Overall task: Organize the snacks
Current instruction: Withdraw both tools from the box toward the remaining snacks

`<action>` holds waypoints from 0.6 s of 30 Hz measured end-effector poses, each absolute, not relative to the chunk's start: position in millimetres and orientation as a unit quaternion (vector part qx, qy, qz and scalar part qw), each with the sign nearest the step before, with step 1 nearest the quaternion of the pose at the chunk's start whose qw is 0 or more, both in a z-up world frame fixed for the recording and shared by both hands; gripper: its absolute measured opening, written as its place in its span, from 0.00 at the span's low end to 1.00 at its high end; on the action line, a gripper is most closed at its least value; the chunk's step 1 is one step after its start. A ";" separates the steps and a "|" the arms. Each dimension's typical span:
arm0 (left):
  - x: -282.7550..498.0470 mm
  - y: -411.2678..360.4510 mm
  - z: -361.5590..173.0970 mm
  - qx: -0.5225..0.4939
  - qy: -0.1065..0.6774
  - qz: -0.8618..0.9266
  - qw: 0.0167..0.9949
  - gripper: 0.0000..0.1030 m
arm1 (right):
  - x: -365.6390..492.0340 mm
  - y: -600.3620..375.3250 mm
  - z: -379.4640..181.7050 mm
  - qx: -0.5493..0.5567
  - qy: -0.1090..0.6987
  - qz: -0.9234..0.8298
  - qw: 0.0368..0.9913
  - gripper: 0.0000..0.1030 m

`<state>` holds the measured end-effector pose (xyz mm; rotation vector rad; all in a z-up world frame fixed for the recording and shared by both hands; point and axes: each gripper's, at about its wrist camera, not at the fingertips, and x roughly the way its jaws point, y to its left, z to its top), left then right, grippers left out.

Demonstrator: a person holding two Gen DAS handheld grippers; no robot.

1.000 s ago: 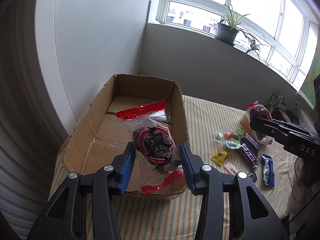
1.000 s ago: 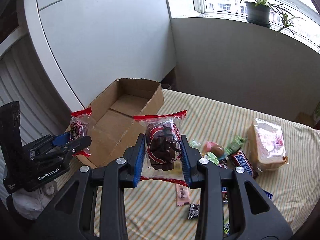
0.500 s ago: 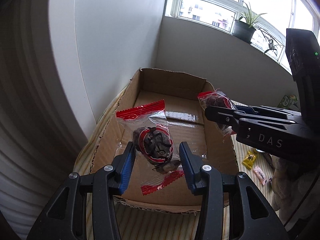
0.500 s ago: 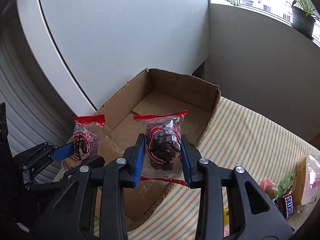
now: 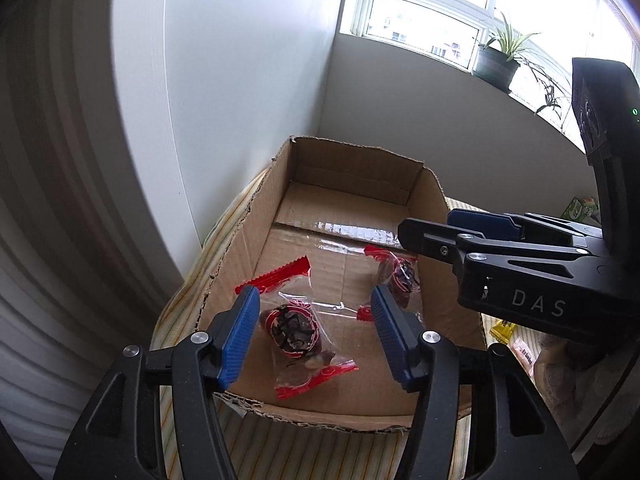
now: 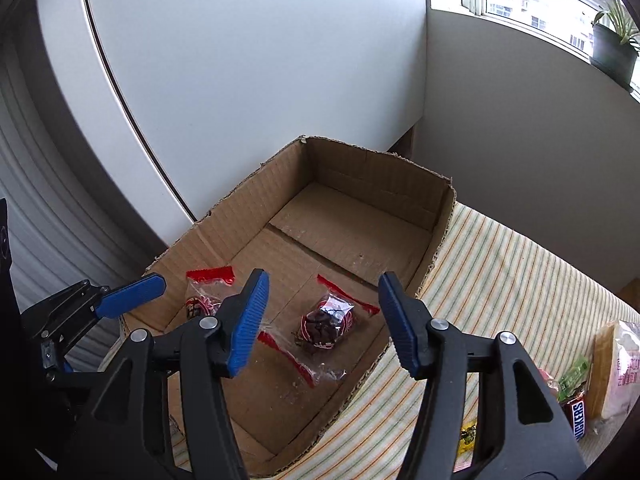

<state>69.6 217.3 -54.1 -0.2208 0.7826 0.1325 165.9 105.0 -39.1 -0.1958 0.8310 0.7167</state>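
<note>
An open cardboard box [image 5: 352, 168] [image 6: 248, 208] stands on the striped table against the wall. Two clear snack packets with red ends lie on its floor. One packet [image 5: 294, 330] [image 6: 202, 300] lies below my left gripper [image 5: 314, 332], which is open and empty over the box's near end. The other packet [image 5: 398, 276] [image 6: 326, 326] lies below my right gripper [image 6: 322, 318], also open and empty. The right gripper shows from the side in the left wrist view [image 5: 460, 232]. The left gripper shows at the left edge of the right wrist view [image 6: 120, 296].
More snacks lie on the striped tablecloth [image 6: 500, 264] right of the box: a Snickers bar [image 6: 578, 416], a yellow packet [image 6: 466, 438], a green packet [image 6: 574, 374] and a wrapped bread [image 6: 618, 372]. A white wall panel stands behind the box. Potted plants [image 5: 498, 60] sit on the windowsill.
Both grippers moved over the box and opened. Each let go of its packet, and both packets now lie on the box floor.
</note>
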 end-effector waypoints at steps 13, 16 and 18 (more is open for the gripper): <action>45.0 187.6 -34.9 -0.107 0.359 0.044 0.926 0.55 | 135.2 19.2 -21.6 -0.073 0.392 0.297 0.868 0.58; 40.4 174.3 -32.4 -0.108 0.357 0.032 0.927 0.55 | 126.8 -13.3 -17.1 -0.064 0.390 0.275 0.876 0.58; 36.8 165.9 -31.9 -0.109 0.356 0.024 0.928 0.56 | 121.0 -37.1 -15.0 -0.057 0.391 0.259 0.881 0.58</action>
